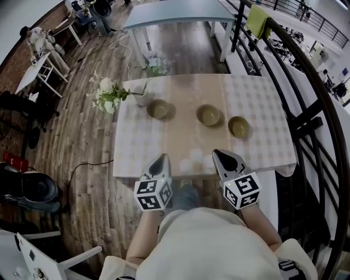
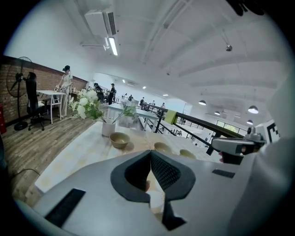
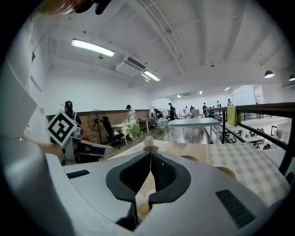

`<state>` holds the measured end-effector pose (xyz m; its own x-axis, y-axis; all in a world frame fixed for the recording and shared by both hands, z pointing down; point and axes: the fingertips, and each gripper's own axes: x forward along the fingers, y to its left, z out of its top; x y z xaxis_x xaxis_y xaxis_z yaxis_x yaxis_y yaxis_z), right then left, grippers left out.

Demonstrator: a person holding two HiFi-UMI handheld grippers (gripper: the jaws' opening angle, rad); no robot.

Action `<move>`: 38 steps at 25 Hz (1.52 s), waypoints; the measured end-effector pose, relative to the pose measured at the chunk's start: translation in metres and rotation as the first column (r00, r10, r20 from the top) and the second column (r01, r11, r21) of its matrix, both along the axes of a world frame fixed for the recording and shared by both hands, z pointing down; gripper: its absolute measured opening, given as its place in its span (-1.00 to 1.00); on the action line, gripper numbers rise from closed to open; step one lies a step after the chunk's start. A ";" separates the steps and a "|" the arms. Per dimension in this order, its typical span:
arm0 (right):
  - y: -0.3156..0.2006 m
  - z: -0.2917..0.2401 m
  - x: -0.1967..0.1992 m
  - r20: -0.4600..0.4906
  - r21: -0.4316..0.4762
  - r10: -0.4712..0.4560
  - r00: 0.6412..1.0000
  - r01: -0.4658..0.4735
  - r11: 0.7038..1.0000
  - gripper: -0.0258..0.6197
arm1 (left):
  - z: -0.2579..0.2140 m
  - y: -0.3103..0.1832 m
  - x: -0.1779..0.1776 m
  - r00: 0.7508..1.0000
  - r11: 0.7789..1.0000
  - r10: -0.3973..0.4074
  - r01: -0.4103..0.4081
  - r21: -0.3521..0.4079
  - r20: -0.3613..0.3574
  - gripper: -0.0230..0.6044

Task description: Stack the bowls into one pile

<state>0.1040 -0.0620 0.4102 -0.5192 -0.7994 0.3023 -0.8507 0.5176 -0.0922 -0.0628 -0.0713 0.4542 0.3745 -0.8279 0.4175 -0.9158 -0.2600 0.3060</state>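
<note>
Three olive-green bowls stand apart in a row on the checked tablecloth: the left bowl (image 1: pixel 159 109) (image 2: pixel 119 139), the middle bowl (image 1: pixel 208 115) (image 2: pixel 162 147) and the right bowl (image 1: pixel 238 126) (image 2: pixel 187 153). My left gripper (image 1: pixel 162 159) (image 2: pixel 150 153) hovers at the table's near edge, shut and holding nothing. My right gripper (image 1: pixel 223 155) (image 3: pixel 150 154) is beside it, also shut and holding nothing. Both point toward the bowls and touch none. In the right gripper view the middle bowl (image 3: pixel 189 158) and right bowl (image 3: pixel 225 172) peek over the jaws.
A white vase with flowers (image 1: pixel 141 98) (image 2: pixel 108 127) stands next to the left bowl. The table (image 1: pixel 257 153) abuts a black railing (image 1: pixel 306 115) on the right. A grey table (image 1: pixel 175 13) stands beyond. Chairs and bags sit on the wooden floor (image 1: pixel 76 136) at left.
</note>
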 end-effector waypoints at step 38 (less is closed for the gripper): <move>-0.138 0.044 -0.028 -0.042 -0.104 0.042 0.998 -0.046 0.993 -0.92 | 0.113 -0.191 -0.065 0.994 0.981 -0.017 0.037 -0.191 0.103 -0.62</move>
